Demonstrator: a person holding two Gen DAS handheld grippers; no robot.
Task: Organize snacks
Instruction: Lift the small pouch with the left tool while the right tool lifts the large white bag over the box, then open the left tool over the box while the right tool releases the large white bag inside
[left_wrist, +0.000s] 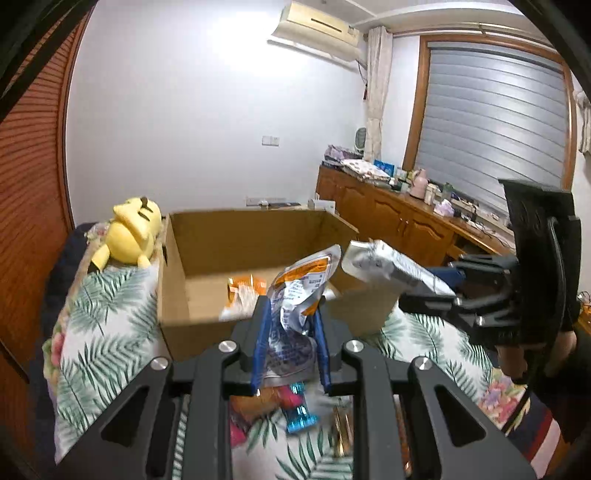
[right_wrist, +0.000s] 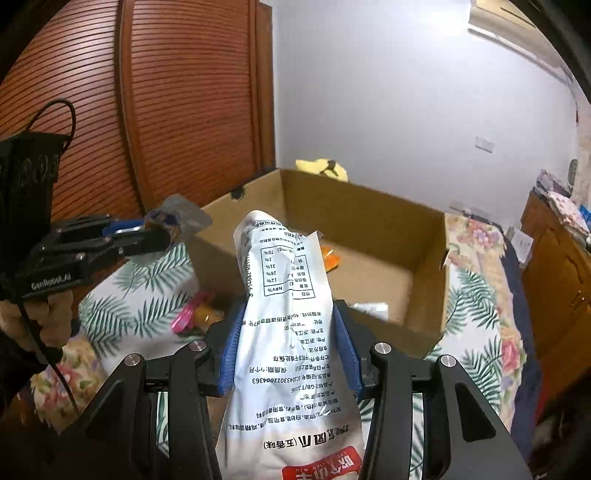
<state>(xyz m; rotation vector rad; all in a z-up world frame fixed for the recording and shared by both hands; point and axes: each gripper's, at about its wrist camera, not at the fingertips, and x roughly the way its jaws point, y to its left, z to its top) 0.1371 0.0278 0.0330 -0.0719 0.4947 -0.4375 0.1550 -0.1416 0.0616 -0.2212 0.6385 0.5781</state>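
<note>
Left wrist view: the left gripper (left_wrist: 290, 325) is clenched on an orange-and-silver snack pouch (left_wrist: 301, 291), its blue pads pressing the crumpled lower half from both sides. The pouch's long axis runs forward along the fingers; its top end sticks out past the fingertips, tilted up and a little to the right, toward the open cardboard box (left_wrist: 173, 295) just ahead. Inside the box, beyond the fingertips, lies an orange packet (left_wrist: 242, 288) on the floor of the carton. Below the fingers, on the leaf-print bedcover (left_wrist: 107, 325), sit loose snacks, among them a blue wrapped candy (left_wrist: 301, 413); they are blurred. To the right of the fingers the right gripper (left_wrist: 439, 286) grasps a white snack bag (left_wrist: 384, 264), whose free end points left toward the pouch, near it but apart. A yellow plush toy (left_wrist: 133, 230) lies left of the box.

In the right wrist view the white snack bag (right_wrist: 291, 332) fills the gap between the blue pads, which press its sides. Its long axis follows the fingers, the crumpled top end reaching past the fingertips toward the cardboard box (right_wrist: 428, 266), the printed text upside down. The left gripper (right_wrist: 162, 234) shows at the left, holding its pouch (right_wrist: 181, 216) clear of the bedcover. A pink wrapper (right_wrist: 188, 314) lies left of the fingers.
</note>
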